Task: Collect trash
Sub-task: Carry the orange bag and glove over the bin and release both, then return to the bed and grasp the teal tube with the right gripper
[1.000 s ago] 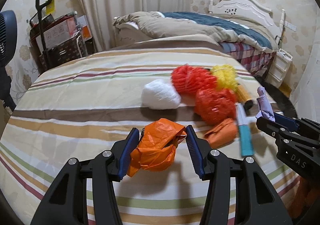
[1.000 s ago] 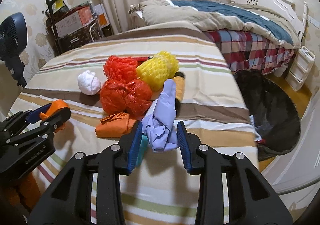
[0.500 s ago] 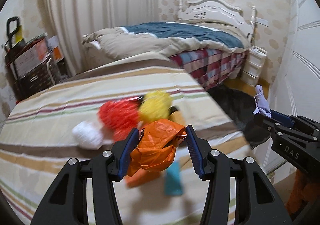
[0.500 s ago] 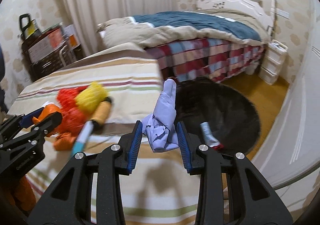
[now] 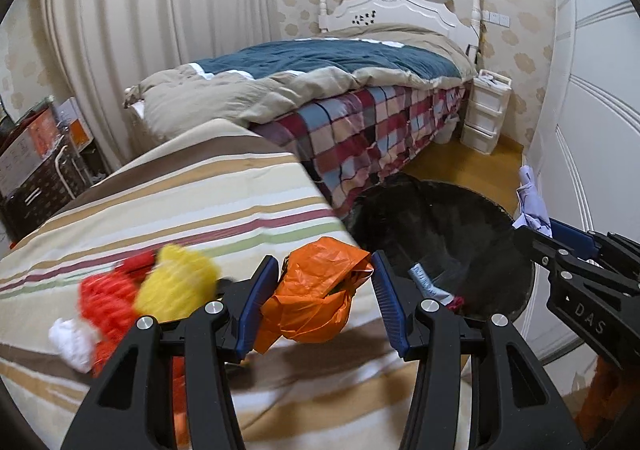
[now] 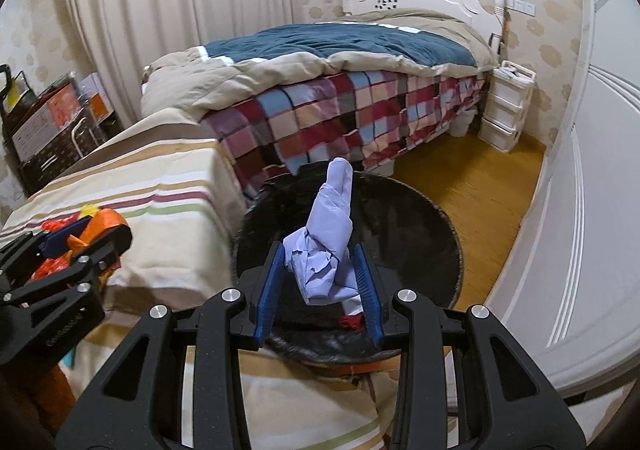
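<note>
Left gripper (image 5: 325, 300) clamped on a crumpled orange plastic bag (image 5: 316, 300) above the edge of the striped cloth (image 5: 192, 206). Blurred red and yellow mesh balls (image 5: 148, 296) lie at left; a black bin (image 5: 440, 242) at right; right gripper (image 5: 538, 232) pinching lavender paper (image 5: 530, 202).

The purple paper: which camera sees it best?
The right wrist view. There the purple paper fills the middle, pinched in the right gripper over the black bin. The left wrist view shows only a small bit near its right edge.
</note>
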Demonstrator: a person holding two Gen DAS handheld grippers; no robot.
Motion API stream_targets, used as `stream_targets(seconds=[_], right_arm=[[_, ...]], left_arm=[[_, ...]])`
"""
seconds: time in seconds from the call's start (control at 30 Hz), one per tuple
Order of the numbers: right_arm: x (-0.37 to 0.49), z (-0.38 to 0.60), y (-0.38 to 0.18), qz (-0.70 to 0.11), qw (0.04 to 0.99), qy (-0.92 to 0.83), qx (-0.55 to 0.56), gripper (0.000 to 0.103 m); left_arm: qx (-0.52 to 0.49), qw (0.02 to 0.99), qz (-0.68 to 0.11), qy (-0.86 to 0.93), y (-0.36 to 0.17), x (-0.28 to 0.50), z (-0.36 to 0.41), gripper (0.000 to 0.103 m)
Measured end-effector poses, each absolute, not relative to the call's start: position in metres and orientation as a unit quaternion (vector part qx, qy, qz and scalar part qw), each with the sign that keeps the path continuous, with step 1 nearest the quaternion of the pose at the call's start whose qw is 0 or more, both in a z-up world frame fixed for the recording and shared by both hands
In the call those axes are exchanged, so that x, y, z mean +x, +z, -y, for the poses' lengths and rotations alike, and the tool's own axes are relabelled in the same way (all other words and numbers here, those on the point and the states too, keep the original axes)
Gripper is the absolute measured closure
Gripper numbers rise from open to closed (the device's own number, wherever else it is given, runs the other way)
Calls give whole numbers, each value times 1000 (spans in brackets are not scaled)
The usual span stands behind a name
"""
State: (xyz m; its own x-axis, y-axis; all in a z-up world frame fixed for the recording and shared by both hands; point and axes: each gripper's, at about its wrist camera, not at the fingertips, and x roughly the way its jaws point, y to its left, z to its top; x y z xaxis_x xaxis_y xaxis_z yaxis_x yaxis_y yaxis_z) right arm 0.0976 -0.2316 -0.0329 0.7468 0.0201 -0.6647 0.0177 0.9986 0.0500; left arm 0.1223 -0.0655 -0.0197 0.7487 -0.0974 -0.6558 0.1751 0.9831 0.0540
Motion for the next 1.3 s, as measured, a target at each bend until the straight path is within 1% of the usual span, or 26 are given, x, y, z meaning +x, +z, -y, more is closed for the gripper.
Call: stream_targets(seconds=[0.33,0.6,0.67,0.73,0.77,0.8,0.83,0.87,0.9,0.93,1.0,1.03,1.07,1.13,1.2,1.23,1.3], right_arm=[[129,259,-48,-362,931,-11,42,68],[147,270,-58,-367,929,-14,50,69],[151,270,-60,-368,928,-15,48,70],[153,271,-62,-371,927,-16,47,70],[154,272,-62,-371,927,-18,48,70],[153,273,-62,-370,927,-19,51,70],[152,275,-62,-369,928,-21,53,70],[152,275,-62,-368,928,-24,54,69],[151,276,-61,-366,929,-26,55,69],[150,278,-60,-364,929,-29,56,69],[147,280,-60,-363,929,-34,59,64],[147,282,-60,-364,929,-38,60,57],[145,284,-59,-363,929,-42,61,53],[142,287,-58,-359,930,-52,62,52],[140,288,-55,-359,930,-56,64,47],[138,289,-54,-357,930,-59,63,43],[135,287,-50,-353,932,-63,60,42]], left_arm=[[74,927,-360,-77,-36,162,106,53],[81,924,-365,-74,-42,180,120,52],[78,924,-368,-76,-43,183,121,52],[80,922,-371,-78,-44,186,122,51],[81,921,-373,-78,-44,186,123,49],[82,921,-374,-78,-45,186,124,41],[83,921,-373,-78,-44,186,124,36],[83,922,-370,-78,-43,186,124,28],[83,924,-366,-77,-42,185,125,27],[84,925,-364,-75,-42,185,125,26],[87,925,-362,-71,-41,184,127,22],[88,926,-361,-69,-41,184,126,22],[88,927,-359,-66,-40,183,126,21],[89,928,-357,-62,-39,183,124,21],[89,928,-357,-57,-37,181,122,21],[87,928,-357,-56,-35,180,120,21],[81,929,-357,-56,-30,176,115,21]])
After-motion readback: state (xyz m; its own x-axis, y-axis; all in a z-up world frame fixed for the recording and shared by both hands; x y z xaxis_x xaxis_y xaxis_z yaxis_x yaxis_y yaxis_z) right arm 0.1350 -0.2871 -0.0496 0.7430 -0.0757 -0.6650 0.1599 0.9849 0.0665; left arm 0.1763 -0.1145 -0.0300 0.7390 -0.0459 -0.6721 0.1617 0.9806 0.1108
